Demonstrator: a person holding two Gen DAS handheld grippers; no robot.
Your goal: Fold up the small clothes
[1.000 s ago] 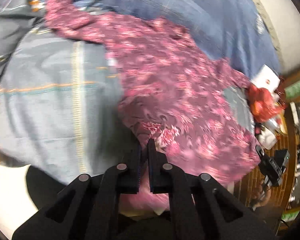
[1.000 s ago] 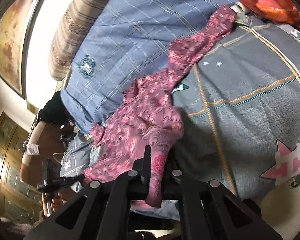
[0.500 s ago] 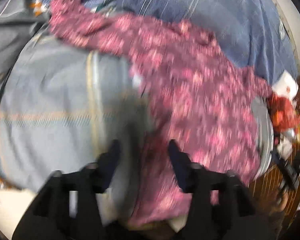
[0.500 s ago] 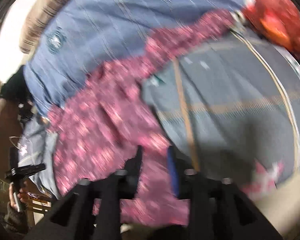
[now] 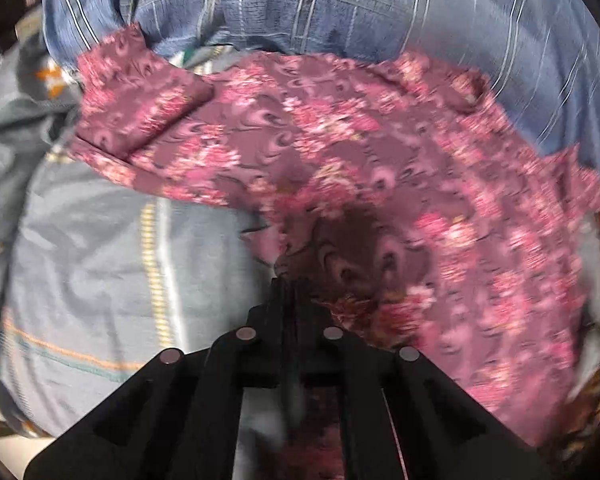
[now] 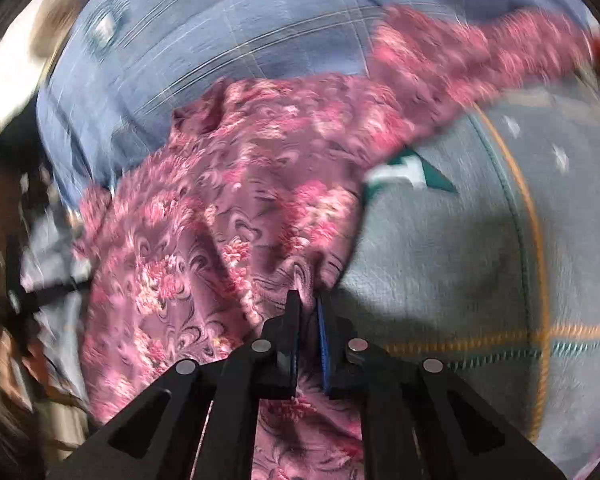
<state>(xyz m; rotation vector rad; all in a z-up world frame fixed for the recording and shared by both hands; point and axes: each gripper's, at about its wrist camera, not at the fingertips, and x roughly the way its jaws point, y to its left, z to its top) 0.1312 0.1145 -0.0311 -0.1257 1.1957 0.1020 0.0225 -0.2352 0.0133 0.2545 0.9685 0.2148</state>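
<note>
Left hand-held gripper (image 5: 290, 286) freshly pinched onto pink floral garment (image 5: 340, 152); right hand-held gripper (image 6: 309, 300) likewise, cloth between narrowed jaws

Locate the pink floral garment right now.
In both wrist views the pink floral garment lies spread on the grey bedsheet, against the blue plaid quilt.

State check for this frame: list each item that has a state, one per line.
pink floral garment: spread out unfolded on the bed, one sleeve lying loose, edge pinched at two places.
left gripper: jaws just closed, shut on the garment's edge.
right gripper: jaws just closed, shut on a fold of the garment.
grey-blue bedsheet: wrinkled, partly covered by the garment.
</note>
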